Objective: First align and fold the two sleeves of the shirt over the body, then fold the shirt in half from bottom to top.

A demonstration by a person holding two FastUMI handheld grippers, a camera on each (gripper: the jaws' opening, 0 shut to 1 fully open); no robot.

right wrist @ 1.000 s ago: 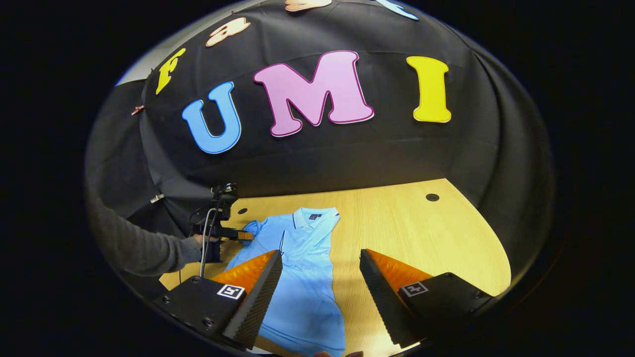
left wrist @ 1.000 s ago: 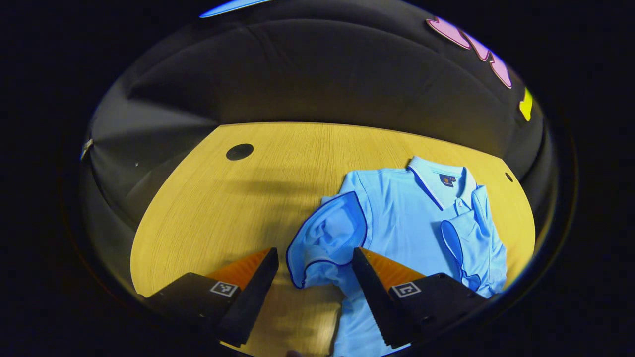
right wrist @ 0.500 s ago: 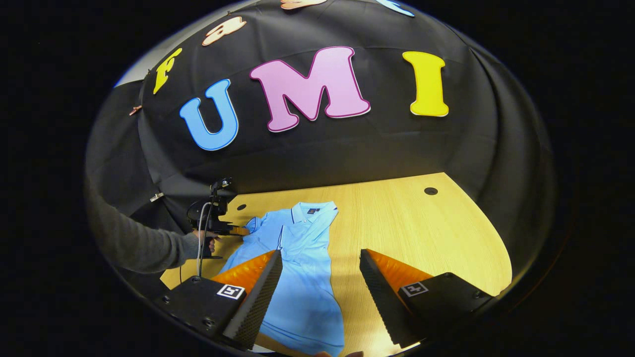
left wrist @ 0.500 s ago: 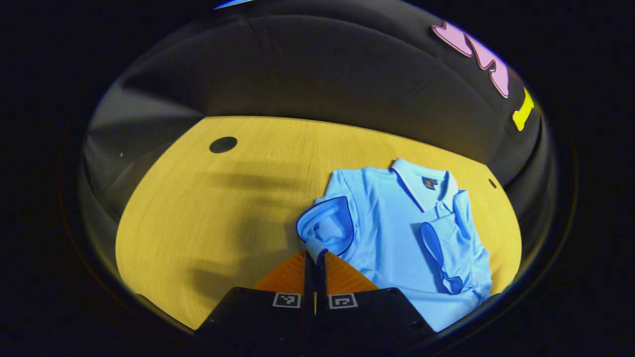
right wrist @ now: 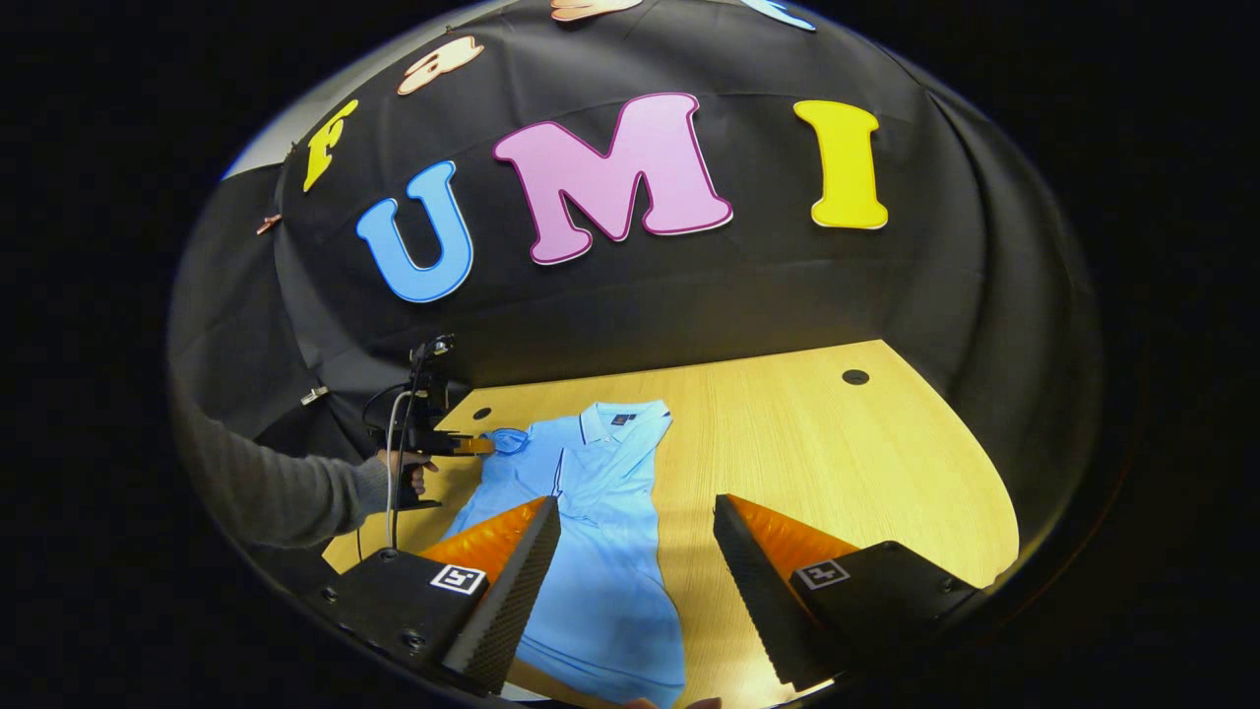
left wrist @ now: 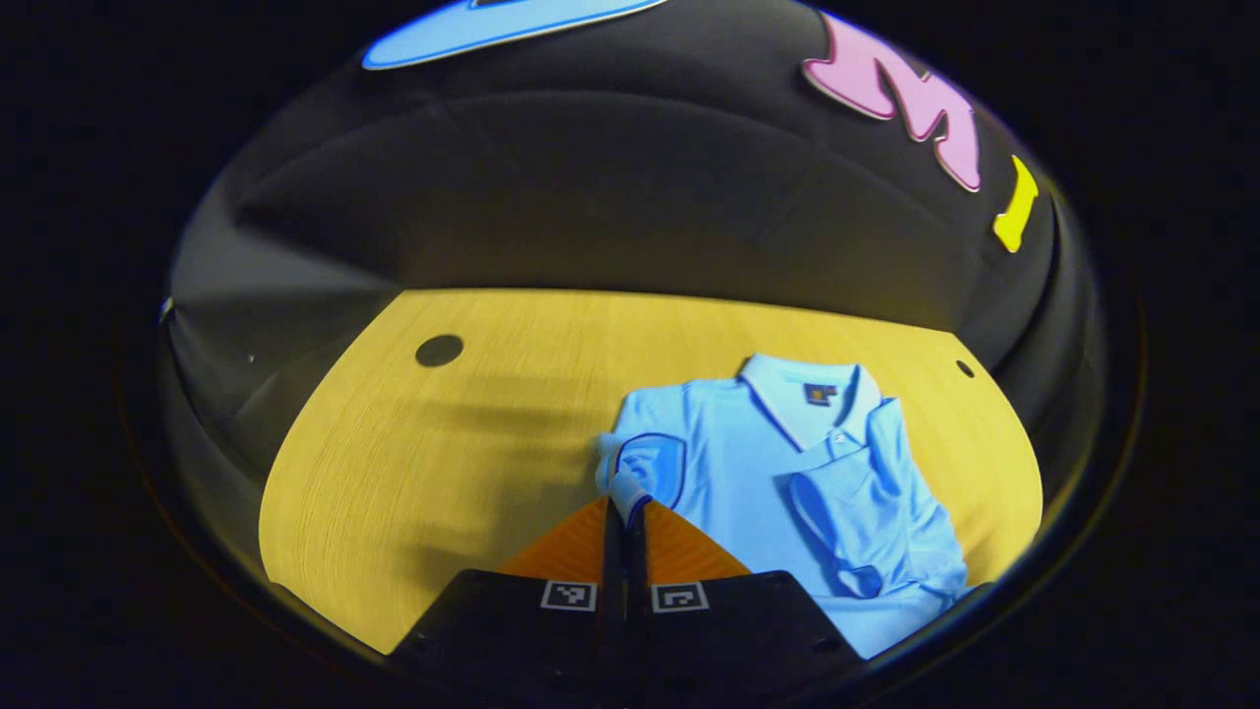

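A light blue polo shirt (left wrist: 768, 463) lies collar-far on the wooden table (left wrist: 443, 443). My left gripper (left wrist: 625, 507) is shut on the hem of the shirt's near sleeve (left wrist: 650, 468), which is bunched and raised off the table. The other sleeve (left wrist: 837, 522) lies folded over the body. In the right gripper view the shirt (right wrist: 600, 512) stretches toward me, and my right gripper (right wrist: 635, 504) hovers open above its lower part, holding nothing. The left gripper (right wrist: 472, 445) appears there at the shirt's left shoulder, held by a hand (right wrist: 404, 475).
A grey-sleeved arm (right wrist: 285, 492) reaches in from the left. The table has round cable holes (left wrist: 439, 350) (right wrist: 855, 376). Bare wood lies left of the shirt in the left gripper view and right of it in the right gripper view. The booth's black cloth wall stands behind the table.
My left gripper went from open to shut on the sleeve hem, then lifted it, so the sleeve bunches up. The right gripper has barely moved.
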